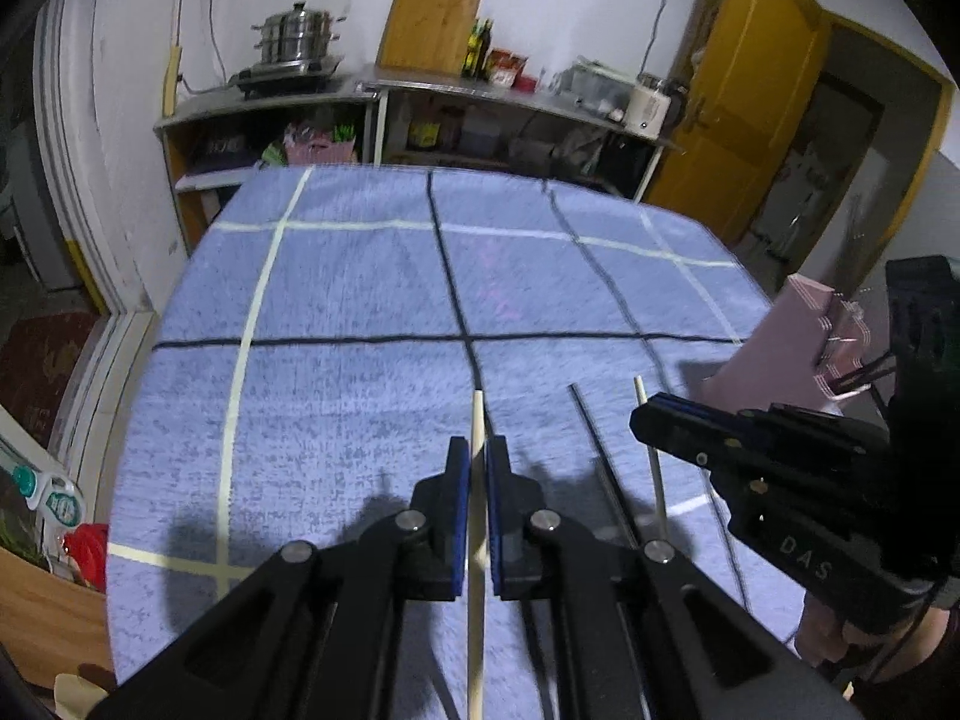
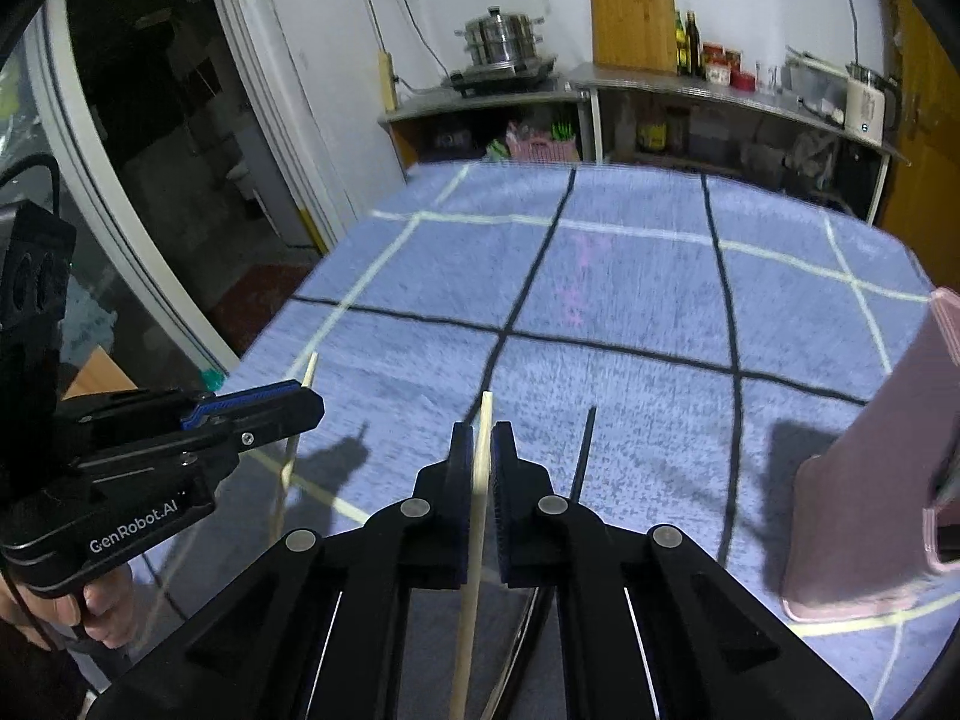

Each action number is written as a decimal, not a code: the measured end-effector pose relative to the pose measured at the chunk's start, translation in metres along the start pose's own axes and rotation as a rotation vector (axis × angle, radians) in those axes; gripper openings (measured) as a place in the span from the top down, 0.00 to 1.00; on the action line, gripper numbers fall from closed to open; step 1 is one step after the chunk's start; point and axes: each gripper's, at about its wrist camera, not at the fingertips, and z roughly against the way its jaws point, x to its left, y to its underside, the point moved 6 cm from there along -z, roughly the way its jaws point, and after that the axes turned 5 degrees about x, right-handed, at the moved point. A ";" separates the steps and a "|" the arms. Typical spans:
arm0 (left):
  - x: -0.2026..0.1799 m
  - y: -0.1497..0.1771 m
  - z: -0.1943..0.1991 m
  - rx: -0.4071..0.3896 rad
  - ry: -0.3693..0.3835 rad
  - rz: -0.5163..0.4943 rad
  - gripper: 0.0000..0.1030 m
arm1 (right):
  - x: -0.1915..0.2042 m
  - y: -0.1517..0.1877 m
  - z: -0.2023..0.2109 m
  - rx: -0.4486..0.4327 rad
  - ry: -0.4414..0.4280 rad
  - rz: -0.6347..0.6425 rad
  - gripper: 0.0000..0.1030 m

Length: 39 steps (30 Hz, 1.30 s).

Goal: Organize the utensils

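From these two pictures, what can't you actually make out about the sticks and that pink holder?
- Left chopstick: left wrist view, lower end cut off by the bottom edge.
- Right chopstick: right wrist view, lower end likewise cut off.
- Black stick: right wrist view, lower part hidden behind the right gripper; whether it lies on the cloth is unclear.
- Pink holder: right wrist view, cut by the right edge; in the left wrist view its contents are too small.

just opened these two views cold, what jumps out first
Each claw is shut on its own pale wooden chopstick: the left claw pinches one chopstick and the right claw pinches the other chopstick, both above the blue towelling cloth with black and cream grid lines. A thin black chopstick lies on the cloth right of the right claw. A pink ridged utensil holder stands at the right edge.
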 end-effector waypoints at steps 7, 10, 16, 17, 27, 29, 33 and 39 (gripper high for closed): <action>-0.017 -0.001 0.048 -0.059 0.046 -0.029 0.94 | 0.006 -0.001 0.056 -0.090 -0.006 0.003 0.95; -0.027 0.000 0.063 -0.074 0.066 -0.041 0.94 | 0.007 0.002 0.075 -0.118 -0.007 0.002 0.95; -0.044 0.001 0.083 -0.097 0.087 -0.074 0.94 | 0.008 0.008 0.107 -0.167 -0.017 -0.007 0.95; -0.047 0.001 0.086 -0.099 0.091 -0.079 0.94 | 0.007 0.009 0.111 -0.174 -0.017 -0.009 0.95; -0.077 -0.007 0.109 -0.138 0.132 -0.112 0.94 | -0.012 0.013 0.153 -0.242 0.006 -0.039 0.95; -0.084 -0.008 0.109 -0.139 0.145 -0.120 0.94 | -0.017 0.016 0.159 -0.248 0.016 -0.050 0.95; -0.104 -0.006 0.099 -0.119 0.178 -0.139 0.94 | -0.031 0.023 0.172 -0.260 0.045 -0.073 0.95; -0.143 -0.008 0.077 -0.076 0.237 -0.162 0.94 | -0.057 0.031 0.191 -0.277 0.099 -0.119 0.95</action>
